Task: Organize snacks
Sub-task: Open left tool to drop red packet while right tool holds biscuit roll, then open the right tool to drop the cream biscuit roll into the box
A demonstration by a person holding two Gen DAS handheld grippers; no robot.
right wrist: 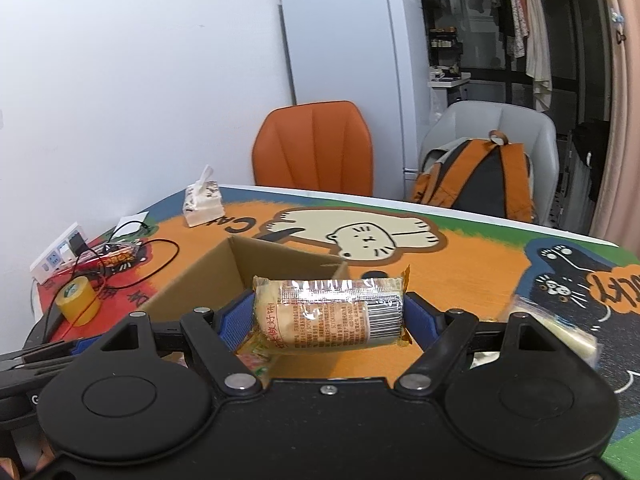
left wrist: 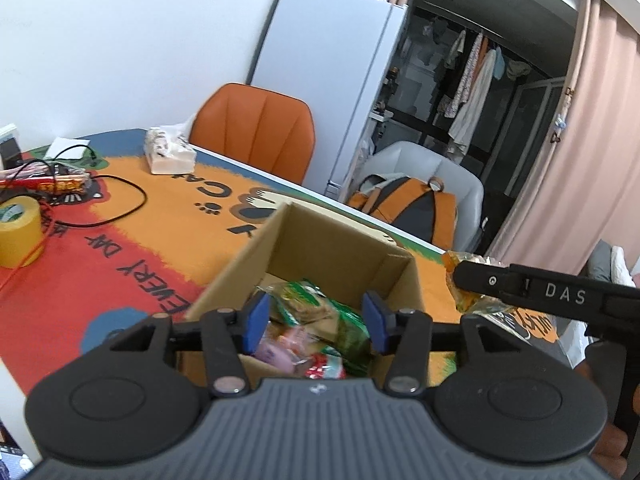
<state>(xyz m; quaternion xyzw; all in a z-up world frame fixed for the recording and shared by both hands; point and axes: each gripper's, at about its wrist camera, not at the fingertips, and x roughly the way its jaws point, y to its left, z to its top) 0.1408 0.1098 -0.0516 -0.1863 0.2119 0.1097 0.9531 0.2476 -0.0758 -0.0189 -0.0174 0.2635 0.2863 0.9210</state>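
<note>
While the left claw (left wrist: pixel 316 322) hangs spread and empty over the one cardboard box (left wrist: pixel 340 252) on the table (left wrist: pixel 120 248), the right claw (right wrist: pixel 328 320) pinches one wrapped biscuit roll (right wrist: pixel 328 316) crosswise between its blue pads, just beside the box's rim. Several snack packets (left wrist: pixel 320 320) lie inside the box; their exact count is unclear. One more pale packet (right wrist: pixel 560 332) lies on the table to the right. Two chairs stand behind: one orange chair (right wrist: pixel 316 148), one grey chair (right wrist: pixel 492 120) bearing one backpack (right wrist: pixel 480 176). One yellow tape roll (right wrist: pixel 77 300) sits at the left.
</note>
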